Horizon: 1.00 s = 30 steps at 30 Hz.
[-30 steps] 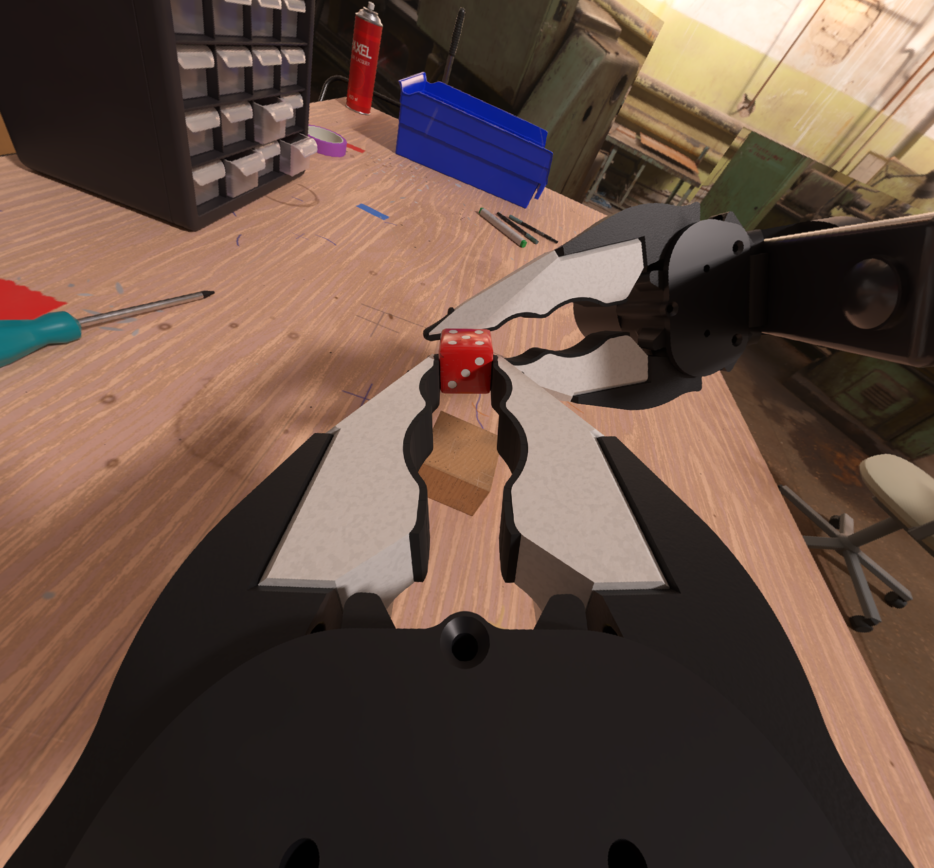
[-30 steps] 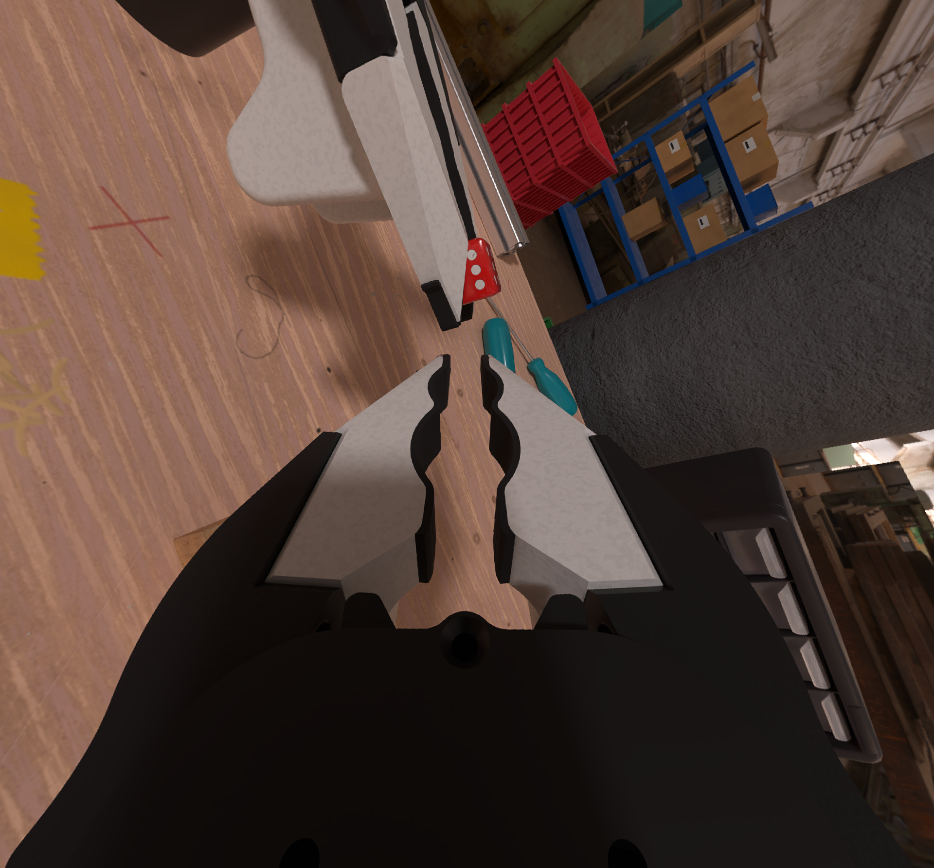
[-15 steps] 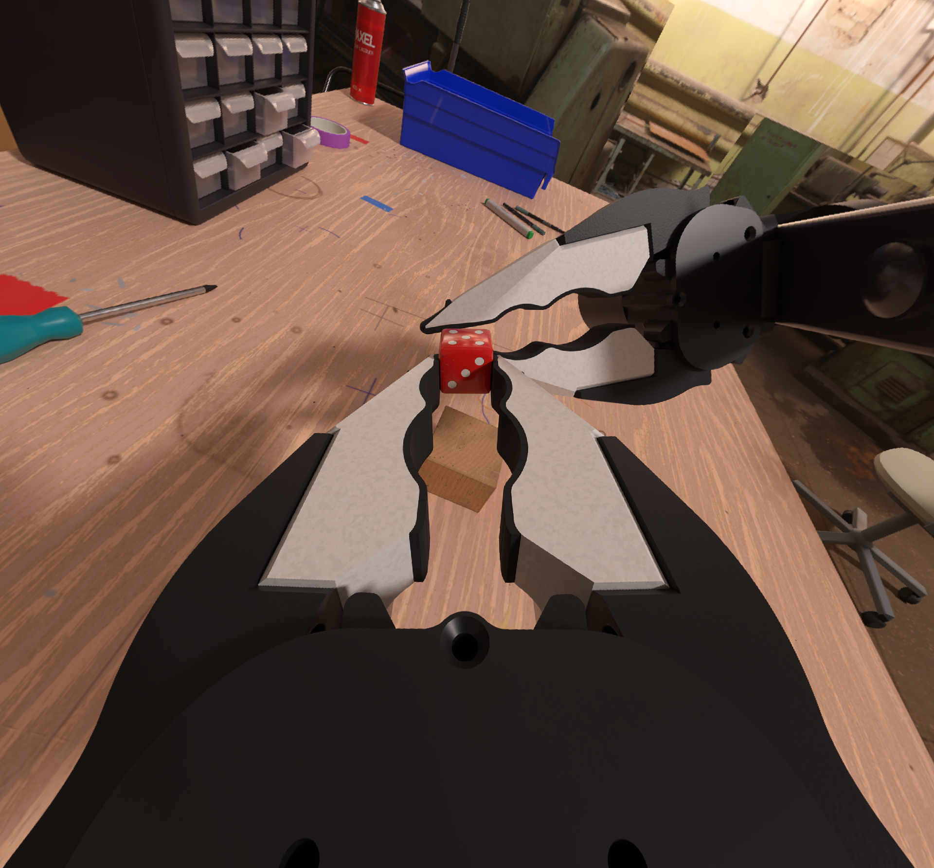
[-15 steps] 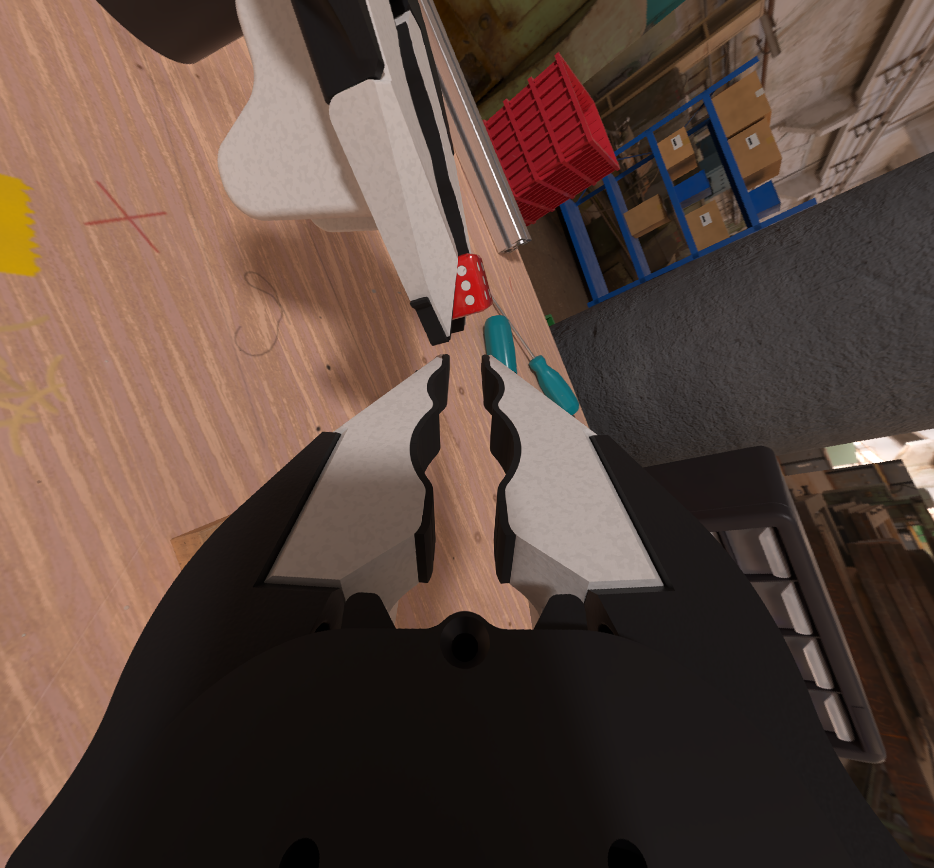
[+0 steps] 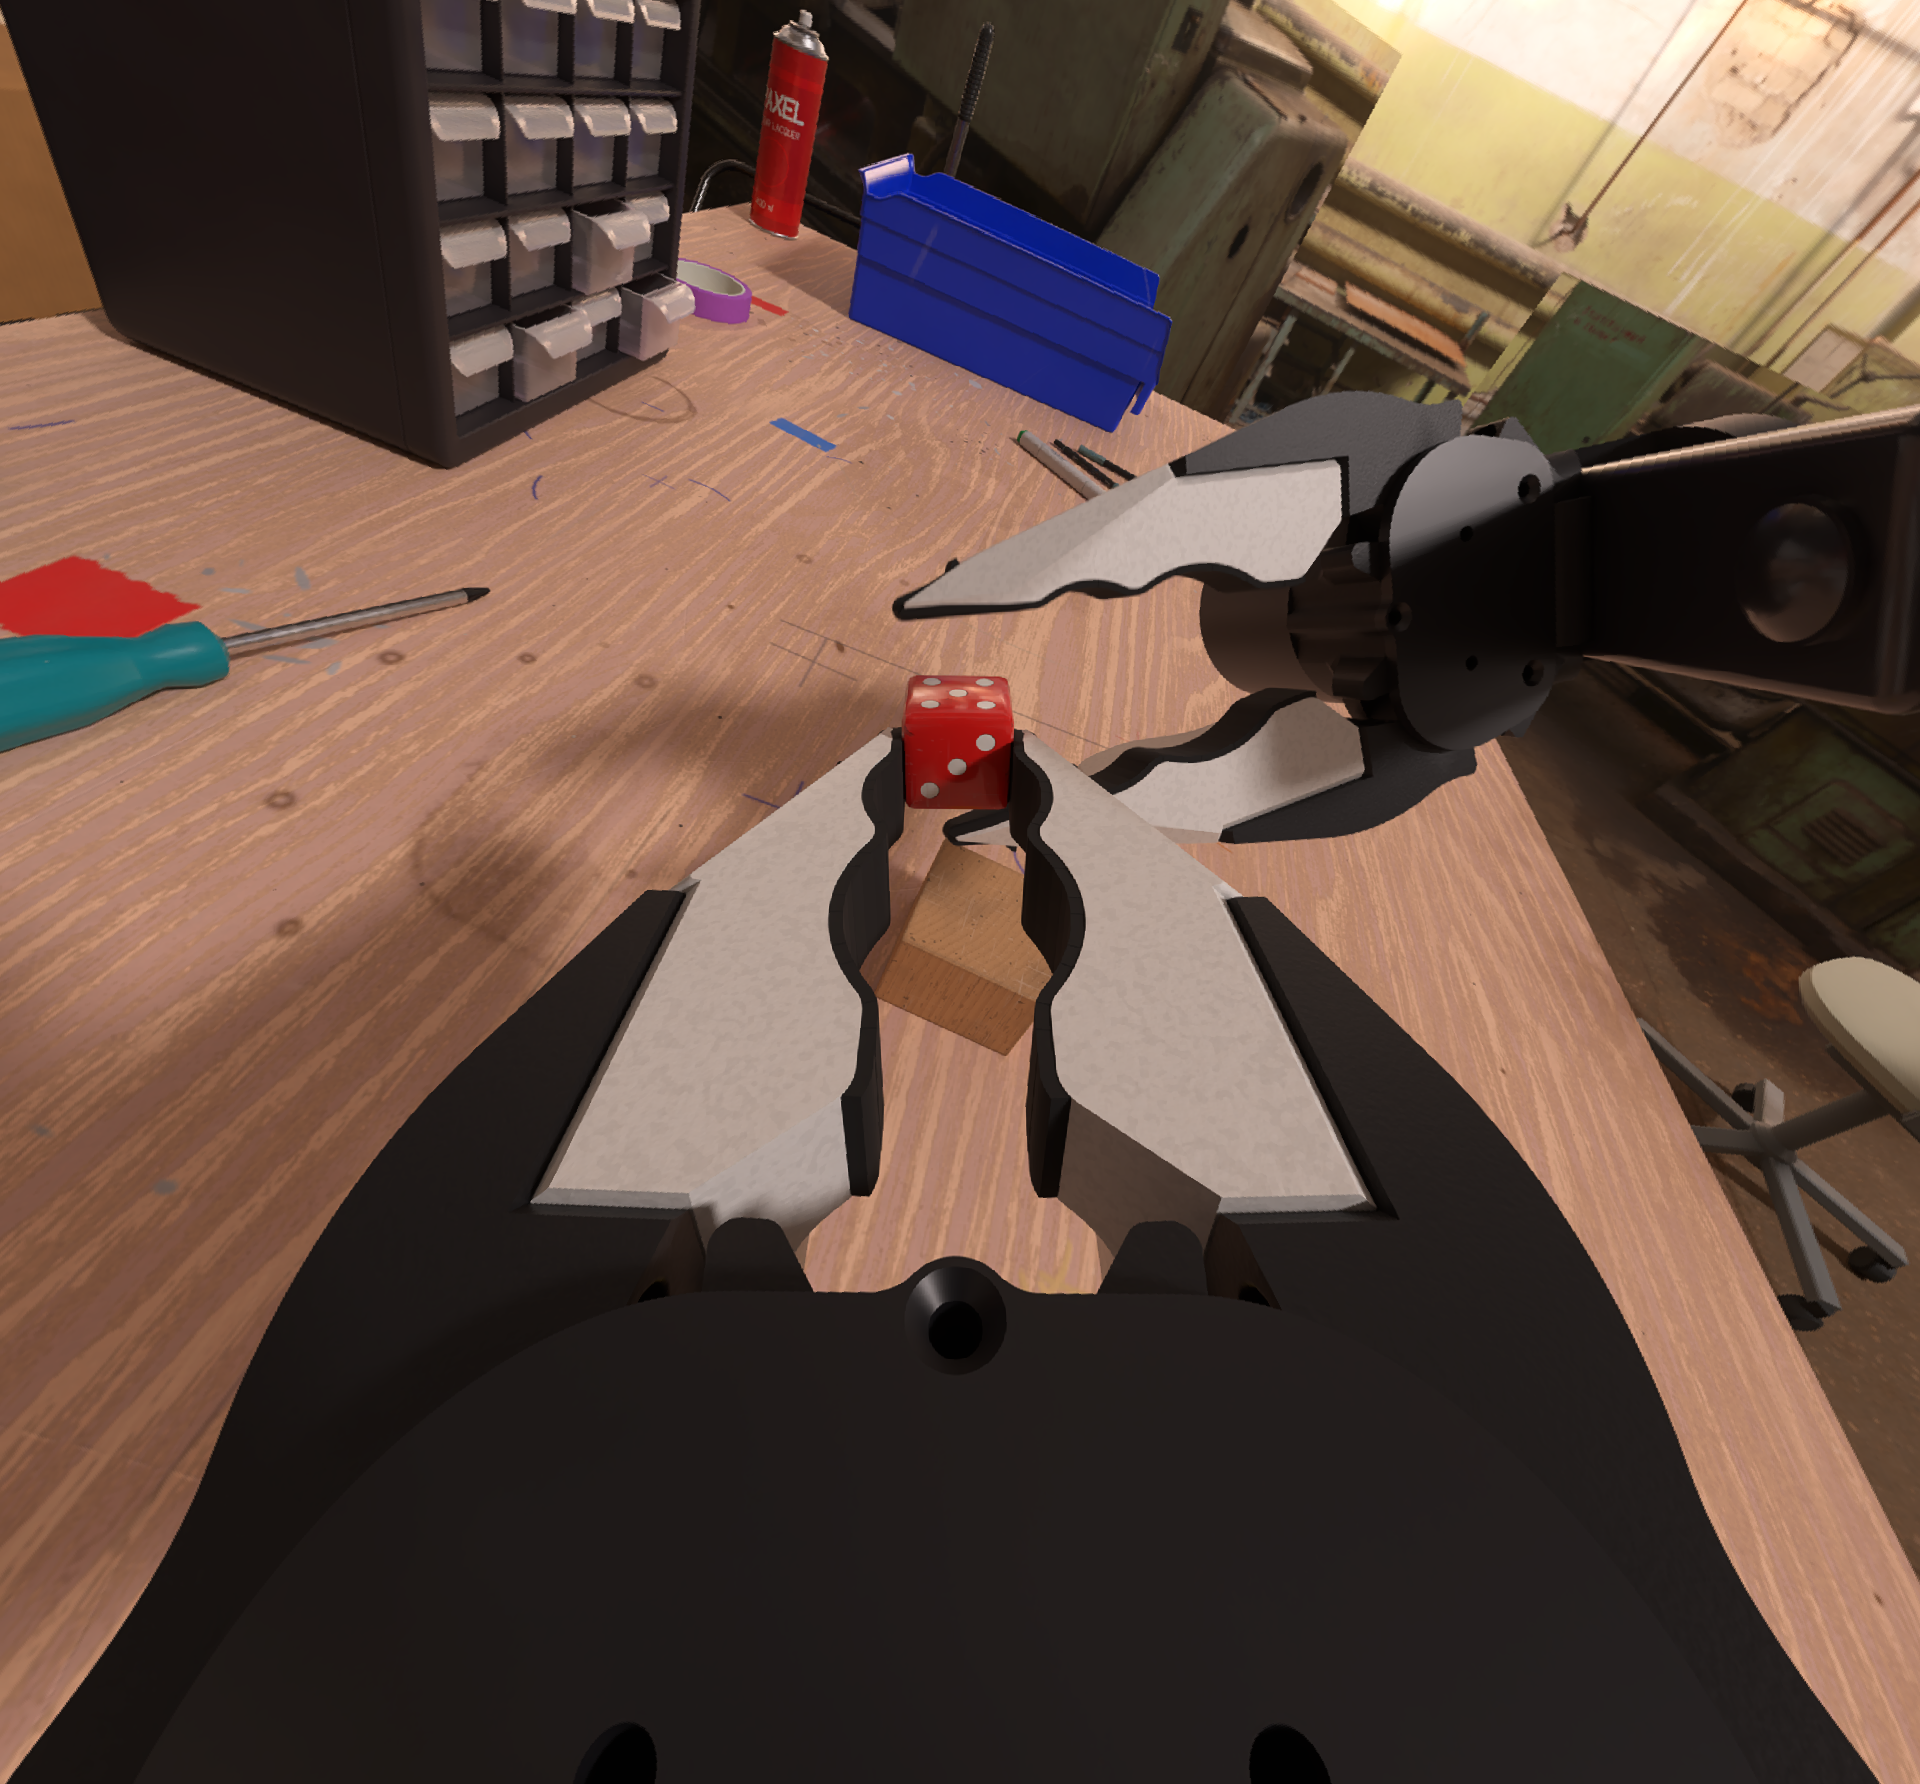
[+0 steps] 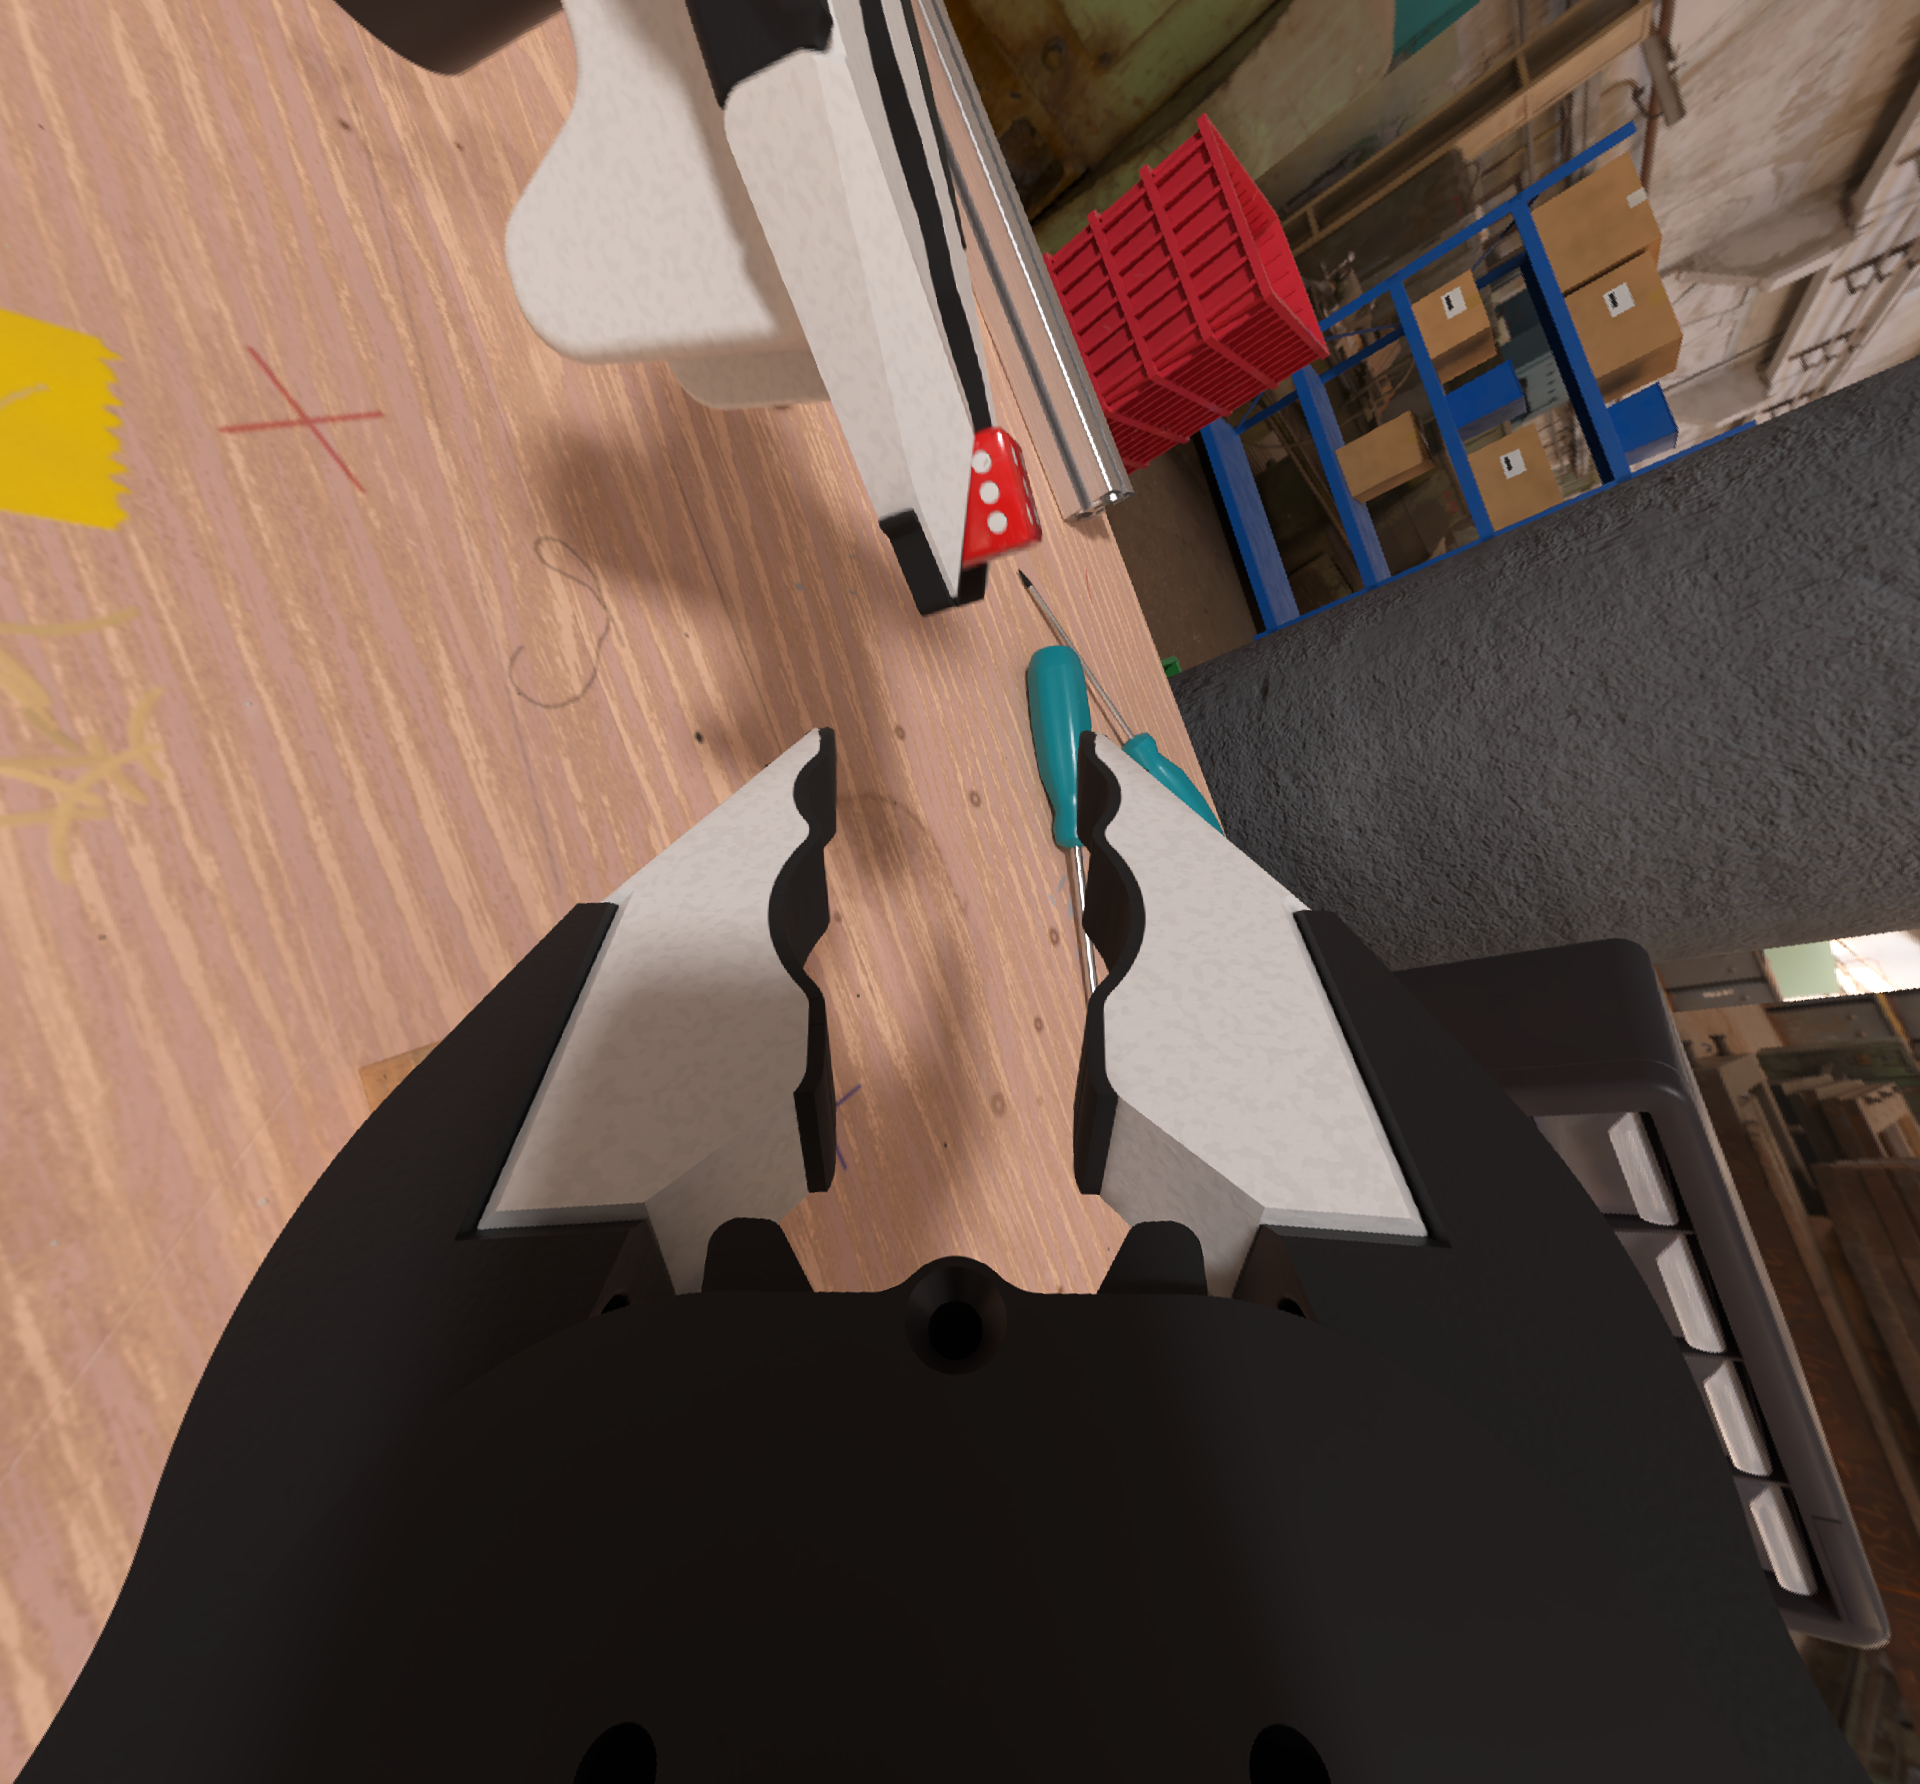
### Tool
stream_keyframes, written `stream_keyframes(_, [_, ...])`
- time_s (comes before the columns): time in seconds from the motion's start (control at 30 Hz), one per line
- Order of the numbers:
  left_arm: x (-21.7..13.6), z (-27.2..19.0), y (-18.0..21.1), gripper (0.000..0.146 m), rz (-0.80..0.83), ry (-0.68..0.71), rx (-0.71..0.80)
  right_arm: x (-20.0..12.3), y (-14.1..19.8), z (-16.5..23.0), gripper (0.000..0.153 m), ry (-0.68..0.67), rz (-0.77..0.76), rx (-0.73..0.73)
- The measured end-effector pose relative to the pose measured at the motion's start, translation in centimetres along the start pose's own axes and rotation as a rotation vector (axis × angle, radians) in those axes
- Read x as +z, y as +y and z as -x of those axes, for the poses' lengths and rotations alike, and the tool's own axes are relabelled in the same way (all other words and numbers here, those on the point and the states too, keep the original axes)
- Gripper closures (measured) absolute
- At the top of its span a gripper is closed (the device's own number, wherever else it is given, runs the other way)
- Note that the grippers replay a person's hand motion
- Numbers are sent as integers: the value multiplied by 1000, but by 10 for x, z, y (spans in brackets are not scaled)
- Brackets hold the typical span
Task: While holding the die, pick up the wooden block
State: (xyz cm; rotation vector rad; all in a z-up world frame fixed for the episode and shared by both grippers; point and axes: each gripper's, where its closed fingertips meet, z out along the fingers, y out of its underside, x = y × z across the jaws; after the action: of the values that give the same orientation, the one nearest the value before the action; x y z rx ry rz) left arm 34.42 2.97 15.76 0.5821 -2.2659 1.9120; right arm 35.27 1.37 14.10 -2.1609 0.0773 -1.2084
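Observation:
My left gripper [image 5: 956,747] is shut on the red die [image 5: 956,742] and holds it above the table. The wooden block [image 5: 961,955] lies on the table just under and behind the die, seen between my left fingers. My right gripper [image 5: 928,718] comes in from the right, turned on its side and open. Its upper finger [image 5: 1122,539] is above the die and its lower finger [image 5: 1226,778] is near the block's top. In the right wrist view the right gripper [image 6: 956,742] is open and empty. The left gripper [image 6: 966,550] with the die [image 6: 997,493] is ahead of it. A tan corner of the block [image 6: 390,1074] shows by the body's left edge.
A black drawer cabinet [image 5: 364,155], a red spray can [image 5: 790,134], a purple tape roll [image 5: 717,290] and a blue bin [image 5: 997,311] stand at the back. A teal screwdriver [image 5: 104,674] lies left. The table edge [image 5: 1558,903] runs close on the right.
My right gripper has opened from nearly shut to wide open, with its upper finger now above the die. My left gripper still holds the die in about the same place.

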Motion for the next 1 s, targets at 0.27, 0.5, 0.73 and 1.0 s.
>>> stream_keyframes(0.27, [-3,6,6,127,21,-8,7,-14,23,-24,105,-3,39,99])
stream_keyframes(0.5, [-1,14,14,127,45,-7,12,-35,71,-14,81,-206,112,218])
stream_keyframes(0.73, [6,20,26,127,54,15,1,-48,101,47,51,-556,214,212])
stream_keyframes(1.0, [2,27,30,127,57,28,8,-29,100,91,44,-768,262,193])
